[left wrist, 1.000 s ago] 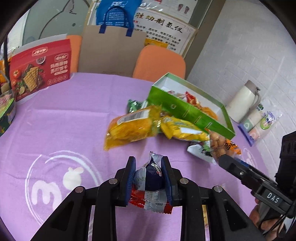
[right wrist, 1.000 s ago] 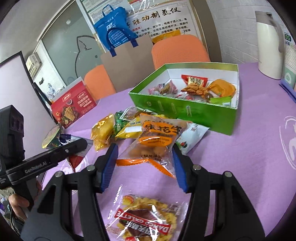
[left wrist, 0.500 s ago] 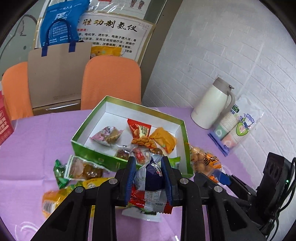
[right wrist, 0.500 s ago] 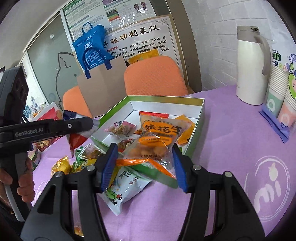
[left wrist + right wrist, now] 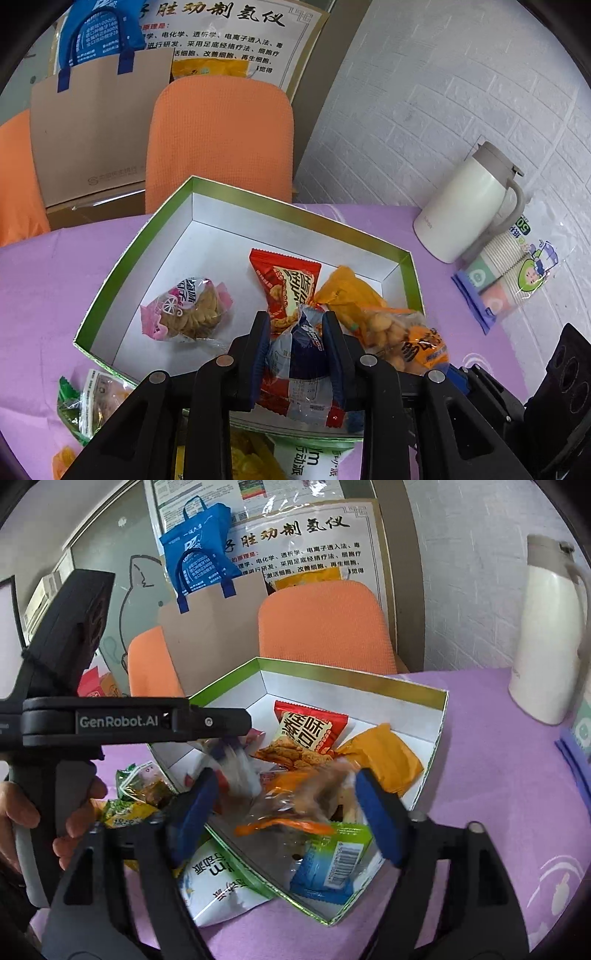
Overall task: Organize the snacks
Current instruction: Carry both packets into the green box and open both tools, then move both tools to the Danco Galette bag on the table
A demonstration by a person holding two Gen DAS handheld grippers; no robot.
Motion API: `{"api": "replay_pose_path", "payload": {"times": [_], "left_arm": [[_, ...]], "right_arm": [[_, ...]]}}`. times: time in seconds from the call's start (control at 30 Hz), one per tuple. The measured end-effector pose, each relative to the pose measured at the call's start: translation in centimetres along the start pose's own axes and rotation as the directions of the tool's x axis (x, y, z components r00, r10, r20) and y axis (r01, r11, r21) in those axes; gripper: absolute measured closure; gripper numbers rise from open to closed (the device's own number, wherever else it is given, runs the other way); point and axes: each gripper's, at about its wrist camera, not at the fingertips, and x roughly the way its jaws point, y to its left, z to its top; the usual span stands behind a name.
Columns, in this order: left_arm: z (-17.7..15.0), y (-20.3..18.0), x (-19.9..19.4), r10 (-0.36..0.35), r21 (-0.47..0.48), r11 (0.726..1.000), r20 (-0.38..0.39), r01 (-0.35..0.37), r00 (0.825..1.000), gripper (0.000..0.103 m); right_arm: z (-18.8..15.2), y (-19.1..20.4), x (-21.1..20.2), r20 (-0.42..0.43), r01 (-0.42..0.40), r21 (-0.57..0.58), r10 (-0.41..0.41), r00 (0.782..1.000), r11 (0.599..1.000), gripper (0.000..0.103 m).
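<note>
blue, white and red snack packet [image 5: 304, 363] pinched in the left gripper [image 5: 295, 354] over the near edge of the green box [image 5: 122, 273]. peanut bag [image 5: 299, 801], clear with orange print, blurred, sits loose between the right gripper [image 5: 284, 812] jaws, which just opened wide above the box.
</note>
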Motion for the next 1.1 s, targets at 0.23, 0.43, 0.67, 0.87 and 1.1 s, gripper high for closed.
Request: {"api": "replay_pose_path", "payload": {"times": [0.23,0.43,0.67,0.87,1.1], "left_arm": [[-0.8,2.0,-0.4,0.049,-0.070,0.997,0.064,-0.044,0.997,0.007],[-1.6,2.0,-2.4,0.071,-0.057,0.996,0.071,-0.067,0.995,0.007],[-3.3,1.1,-8.0,0.063,-0.037,0.998,0.101,-0.060,0.993,0.007],[-7.8,0.5,-12.8,0.041,0.002,0.999,0.069,-0.041,0.997,0.007],[-16.1,0.4,-15.3,-0.038,0.054,0.998,0.009,0.037,0.999,0.007]], "right_arm": [[-0.6,0.5,-1.8,0.011,0.029,-0.037,-0.029,1.000,0.999,0.004],[-0.5,1.8,-4.5,0.016,0.015,-0.007,-0.015,1.000,1.000,0.003],[-1.4,4.2,-9.4,0.065,0.003,-0.018,-0.002,0.998,1.000,0.002],[-4.7,5.3,-12.1,0.035,-0.051,0.014,0.051,0.998,0.999,0.001],[-11.0,6.7,-12.9,-0.106,-0.125,0.065,0.131,0.986,0.990,0.001]]}}
